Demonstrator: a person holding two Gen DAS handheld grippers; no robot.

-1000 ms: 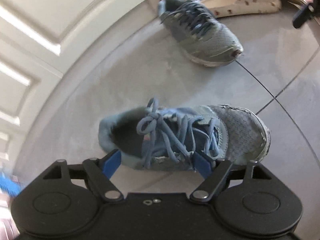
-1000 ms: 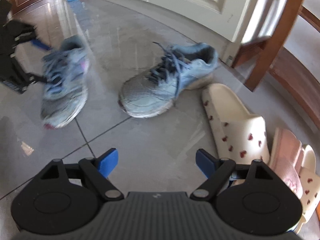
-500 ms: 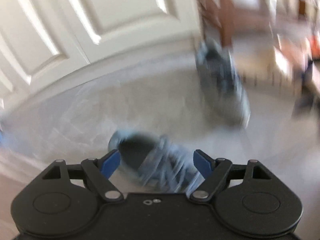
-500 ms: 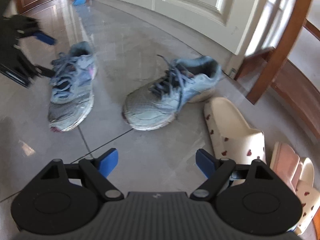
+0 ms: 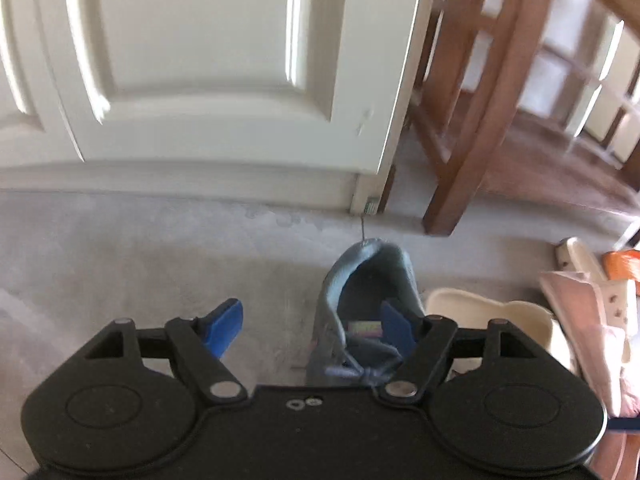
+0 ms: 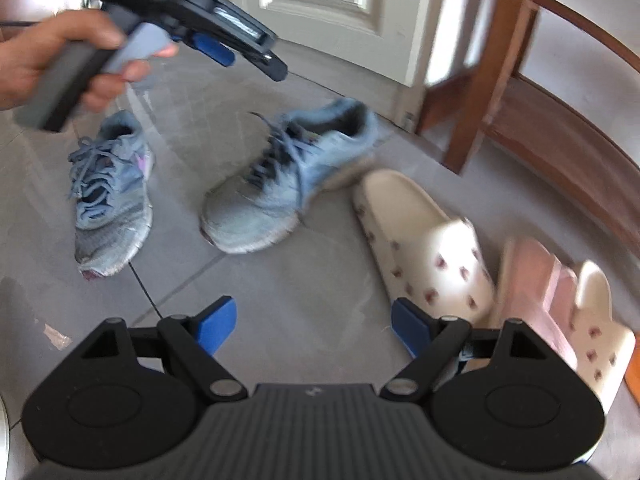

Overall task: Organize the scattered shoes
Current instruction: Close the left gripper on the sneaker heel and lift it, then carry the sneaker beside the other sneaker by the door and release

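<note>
Your left gripper (image 5: 310,326) hangs in the air over the grey tiled floor (image 6: 304,296) with its blue fingers (image 5: 222,326) spread and nothing between them; in the right wrist view your hand (image 6: 52,68) holds it up above the shoes, aimed toward the white panelled door (image 5: 208,60). Your right gripper (image 6: 314,326) sits low near the floor, fingers apart too, gripping nothing. 2 worn blue-grey lace-up sneakers lie on the tiles: the left sneaker (image 6: 108,196) points its toe toward the right wrist camera, and the right sneaker (image 6: 288,184) lies angled with its heel near the door corner, well apart from its mate, so they don't read as a neat pair. Beside it lies a cream slipper with small dark red prints (image 6: 420,240), then a pink slipper (image 6: 536,276) overlapping another cream printed slipper (image 6: 596,320), bunched by the brown wooden chair leg (image 6: 480,72). From the left wrist view the right sneaker's heel opening sits just past your right-hand finger, probably your closest pick.
</note>
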